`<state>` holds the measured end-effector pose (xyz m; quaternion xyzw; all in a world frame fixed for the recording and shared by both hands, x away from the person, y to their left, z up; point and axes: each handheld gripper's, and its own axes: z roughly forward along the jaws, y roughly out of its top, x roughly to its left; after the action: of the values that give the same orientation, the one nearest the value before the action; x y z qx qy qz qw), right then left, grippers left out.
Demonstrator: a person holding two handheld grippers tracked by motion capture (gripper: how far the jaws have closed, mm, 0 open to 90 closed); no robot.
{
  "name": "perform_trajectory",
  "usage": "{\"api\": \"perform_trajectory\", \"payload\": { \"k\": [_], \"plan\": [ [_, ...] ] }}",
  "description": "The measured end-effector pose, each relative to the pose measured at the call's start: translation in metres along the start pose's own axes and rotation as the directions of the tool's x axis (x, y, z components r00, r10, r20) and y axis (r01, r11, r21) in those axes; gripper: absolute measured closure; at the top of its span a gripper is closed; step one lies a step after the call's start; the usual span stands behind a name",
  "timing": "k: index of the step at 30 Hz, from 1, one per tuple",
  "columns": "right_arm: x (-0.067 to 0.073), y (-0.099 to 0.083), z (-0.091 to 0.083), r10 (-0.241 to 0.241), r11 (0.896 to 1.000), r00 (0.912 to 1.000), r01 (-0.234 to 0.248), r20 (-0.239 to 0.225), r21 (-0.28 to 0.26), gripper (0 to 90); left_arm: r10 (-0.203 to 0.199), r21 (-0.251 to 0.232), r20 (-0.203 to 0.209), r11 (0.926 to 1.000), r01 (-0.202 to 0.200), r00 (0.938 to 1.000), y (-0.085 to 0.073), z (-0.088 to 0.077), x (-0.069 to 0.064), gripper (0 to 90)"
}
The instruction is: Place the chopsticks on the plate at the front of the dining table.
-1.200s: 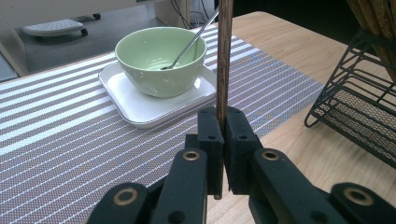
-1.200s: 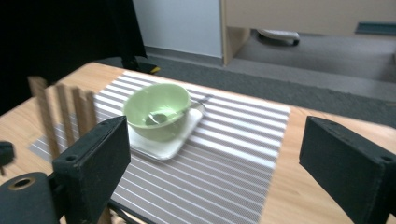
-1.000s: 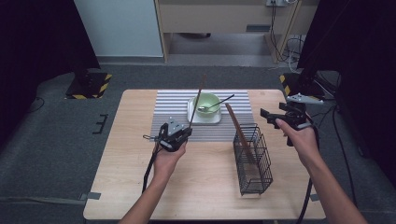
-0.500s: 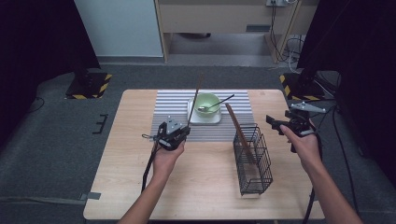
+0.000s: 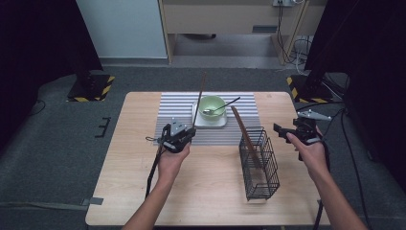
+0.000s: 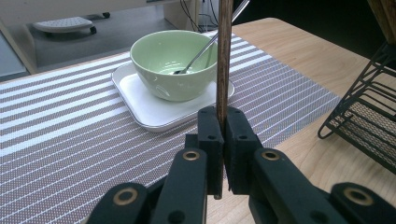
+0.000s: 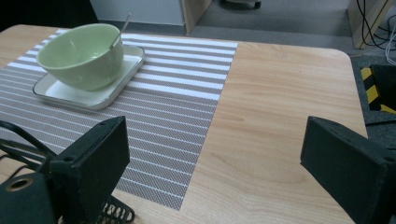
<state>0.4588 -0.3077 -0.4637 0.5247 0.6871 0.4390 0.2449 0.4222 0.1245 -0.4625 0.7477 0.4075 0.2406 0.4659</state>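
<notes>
Left gripper [image 6: 223, 122] clamped tight on upright chopstick [image 6: 223, 56] above striped mat [image 5: 174, 112], presumably bound for wire basket [image 5: 259, 165]; right gripper [image 7: 212, 158] spread wide, empty, over desk [image 7: 280, 107].

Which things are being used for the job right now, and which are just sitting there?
In use:
- left tool, shut on a brown stick
- wire basket, another stick leaning in it

Just sitting:
- green bowl
- spoon inside it
- white tray
- striped mat
- right tool, open, holding nothing
</notes>
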Motion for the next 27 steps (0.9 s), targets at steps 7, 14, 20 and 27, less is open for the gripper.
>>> {"api": "perform_trajectory", "payload": {
  "k": [7, 14, 20, 27],
  "plan": [
    [0.0, -0.015, 0.007, -0.006, 1.0, 0.9998, 0.006, 0.018, 0.026, 8.0, -0.018, -0.004, -0.008, 0.9998, 0.018, 0.9998, 0.006, 0.003, 0.001, 86.2],
    [-0.001, -0.032, 0.016, -0.002, 0.998, 0.9988, -0.001, 0.049, 0.062, 8.0, -0.028, -0.006, -0.022, 0.9996, 0.027, 0.9994, 0.009, 0.009, 0.001, 86.2],
    [-0.002, -0.047, 0.024, 0.007, 0.995, 0.997, -0.014, 0.077, 0.096, 8.1, -0.044, -0.006, -0.052, 0.999, 0.044, 0.9977, 0.008, 0.016, 0.0, 86.2],
    [-0.002, -0.063, 0.031, 0.011, 0.99, 0.995, -0.025, 0.099, 0.141, 8.1, -0.077, -0.003, -0.089, 0.997, 0.077, 0.993, 0.004, 0.026, 0.0, 86.2]
  ]
}}
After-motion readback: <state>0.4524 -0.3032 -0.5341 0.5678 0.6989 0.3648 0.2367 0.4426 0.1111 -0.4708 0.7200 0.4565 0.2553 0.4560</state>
